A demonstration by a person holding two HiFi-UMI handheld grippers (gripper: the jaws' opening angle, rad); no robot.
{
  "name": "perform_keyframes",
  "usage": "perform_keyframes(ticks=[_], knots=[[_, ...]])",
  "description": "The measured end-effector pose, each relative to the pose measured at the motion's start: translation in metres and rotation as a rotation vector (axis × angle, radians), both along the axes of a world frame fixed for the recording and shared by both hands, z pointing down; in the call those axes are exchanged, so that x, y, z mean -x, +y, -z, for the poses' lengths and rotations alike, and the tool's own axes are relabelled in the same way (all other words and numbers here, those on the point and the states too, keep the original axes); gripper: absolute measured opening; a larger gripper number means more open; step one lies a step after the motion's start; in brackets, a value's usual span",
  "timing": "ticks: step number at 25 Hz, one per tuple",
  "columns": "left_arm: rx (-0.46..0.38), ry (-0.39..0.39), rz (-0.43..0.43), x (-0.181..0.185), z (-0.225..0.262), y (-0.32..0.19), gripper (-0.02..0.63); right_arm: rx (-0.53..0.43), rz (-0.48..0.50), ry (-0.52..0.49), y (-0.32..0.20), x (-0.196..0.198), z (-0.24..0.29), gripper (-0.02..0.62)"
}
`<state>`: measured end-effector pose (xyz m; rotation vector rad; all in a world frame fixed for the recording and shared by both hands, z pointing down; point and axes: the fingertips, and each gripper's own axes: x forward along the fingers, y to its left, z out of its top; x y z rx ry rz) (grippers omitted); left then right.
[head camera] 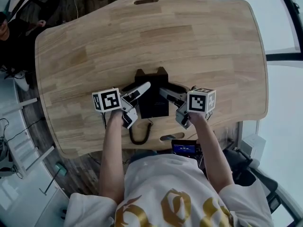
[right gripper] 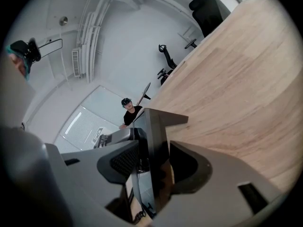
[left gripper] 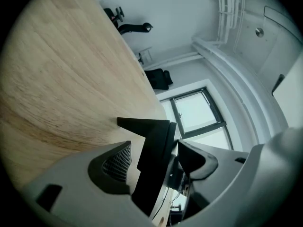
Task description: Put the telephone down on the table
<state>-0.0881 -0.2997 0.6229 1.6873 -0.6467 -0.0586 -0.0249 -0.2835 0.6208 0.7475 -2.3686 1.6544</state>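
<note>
The black telephone point(head camera: 152, 98) rests on the wooden table point(head camera: 142, 41) near its front edge, its coiled cord point(head camera: 141, 134) trailing toward me. My left gripper point(head camera: 137, 103) flanks its left side and my right gripper point(head camera: 174, 105) its right side. In the left gripper view, the telephone's edge point(left gripper: 154, 145) stands between the open jaws of the left gripper point(left gripper: 156, 162), with a sliver of wood showing beside one pad. In the right gripper view, the telephone's edge point(right gripper: 154, 126) likewise sits between the spread jaws of the right gripper point(right gripper: 154, 164), and the pads do not press on it.
A small device with a lit screen point(head camera: 184, 149) sits at my waist by the table's front edge. A person in black point(head camera: 9, 32) stands beyond the table's far left corner. Bare wood point(head camera: 199, 46) stretches behind the telephone. Office chairs point(right gripper: 206, 8) stand farther off.
</note>
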Motion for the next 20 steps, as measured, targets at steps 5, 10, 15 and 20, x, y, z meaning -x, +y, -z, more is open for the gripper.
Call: perform_keyframes(ticks=[5,10,15,20], knots=[[-0.009,-0.067,0.071,0.003,0.006,0.002,0.288,-0.043,-0.091,0.074,0.004,-0.016,0.004,0.186],[-0.034,-0.068,0.136,0.004,0.016,0.001,0.298,-0.092,-0.178,0.095,0.008,-0.029,0.018,0.186],[-0.061,-0.122,0.207,0.022,0.029,0.006,0.298,-0.172,-0.192,0.116,0.013,-0.03,0.043,0.186],[-0.156,-0.21,0.279,0.04,0.061,0.016,0.296,-0.341,-0.285,0.243,0.013,-0.046,0.074,0.156]])
